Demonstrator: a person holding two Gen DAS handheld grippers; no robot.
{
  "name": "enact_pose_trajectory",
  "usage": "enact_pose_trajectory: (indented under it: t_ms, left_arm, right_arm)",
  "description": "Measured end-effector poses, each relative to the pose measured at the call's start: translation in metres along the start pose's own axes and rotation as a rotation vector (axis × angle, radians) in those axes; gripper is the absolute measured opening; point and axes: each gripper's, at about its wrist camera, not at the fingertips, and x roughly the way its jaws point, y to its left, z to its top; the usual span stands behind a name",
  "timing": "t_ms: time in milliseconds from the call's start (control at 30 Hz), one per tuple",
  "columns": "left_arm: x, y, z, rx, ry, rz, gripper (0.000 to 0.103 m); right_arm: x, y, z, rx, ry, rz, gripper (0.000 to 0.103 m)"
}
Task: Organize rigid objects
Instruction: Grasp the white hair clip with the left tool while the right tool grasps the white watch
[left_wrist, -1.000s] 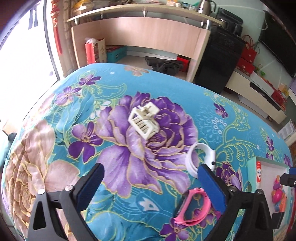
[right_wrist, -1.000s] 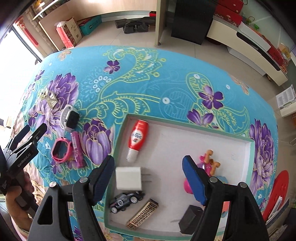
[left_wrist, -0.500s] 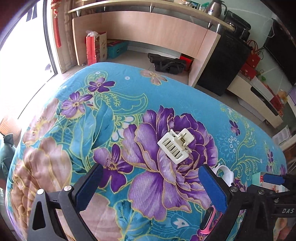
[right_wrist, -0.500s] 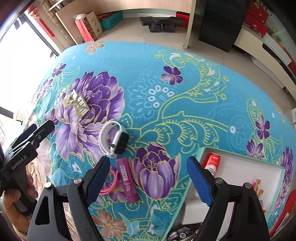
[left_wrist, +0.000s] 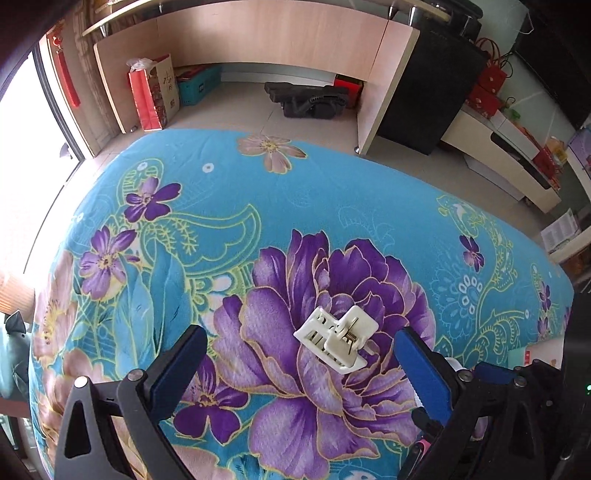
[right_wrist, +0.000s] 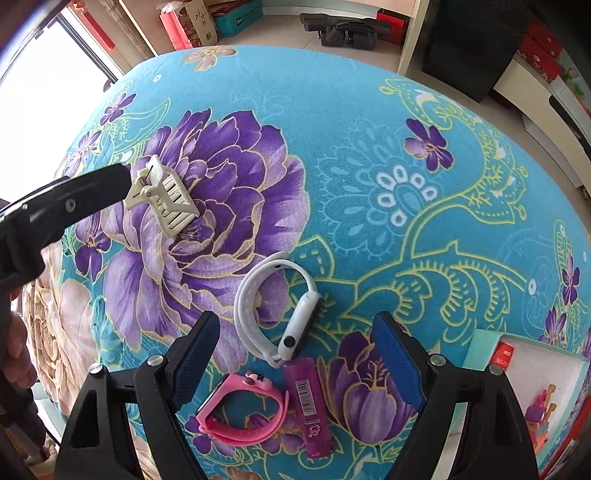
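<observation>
A cream hair claw clip (left_wrist: 337, 339) lies on the floral cloth, between the open jaws of my left gripper (left_wrist: 299, 362); it also shows in the right wrist view (right_wrist: 164, 195) next to the left gripper's finger (right_wrist: 85, 195). My right gripper (right_wrist: 295, 354) is open and empty, with a white smartwatch (right_wrist: 280, 306) between its fingers. A pink watch (right_wrist: 243, 410) and a purple lighter (right_wrist: 312, 402) lie just nearer. The white tray (right_wrist: 546, 373) sits at the lower right, holding a red-capped bottle (right_wrist: 502, 356) and a pink toy (right_wrist: 541, 408).
The floral cloth (left_wrist: 295, 206) covers the whole table. Beyond its far edge are a wooden desk (left_wrist: 258, 33), a red gift bag (left_wrist: 153, 92), a black cabinet (left_wrist: 432, 92) and a black object on the floor (left_wrist: 310, 99).
My left gripper has moved forward, so the claw clip now sits between its fingers. My right gripper has swung left from above the tray to over the white watch.
</observation>
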Motion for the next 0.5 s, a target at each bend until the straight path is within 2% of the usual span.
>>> enact_pose_trajectory:
  t_ms: [133, 233, 367, 433, 467, 500]
  left_arm:
    - [0.014, -0.011, 0.003, 0.042, 0.015, 0.024, 0.101]
    - [0.029, -0.008, 0.004, 0.012, 0.047, 0.0, 0.096]
    - [0.042, -0.009, 0.004, 0.013, 0.062, 0.005, 0.088]
    - [0.046, -0.01, 0.004, 0.013, 0.072, -0.002, 0.088]
    - [0.048, -0.011, 0.004, 0.015, 0.074, -0.007, 0.085]
    - [0.05, -0.013, 0.004, 0.014, 0.075, -0.016, 0.078]
  right_arm:
    - [0.01, 0.011, 0.005, -0.015, 0.004, -0.016, 0.085]
    - [0.017, 0.018, 0.01, -0.015, 0.003, -0.027, 0.085]
    - [0.028, 0.021, 0.017, -0.008, 0.004, -0.036, 0.085]
    - [0.031, 0.024, 0.018, -0.02, -0.003, -0.05, 0.085]
    - [0.032, 0.025, 0.018, -0.024, -0.009, -0.057, 0.085]
    - [0.033, 0.025, 0.019, -0.024, -0.012, -0.06, 0.085]
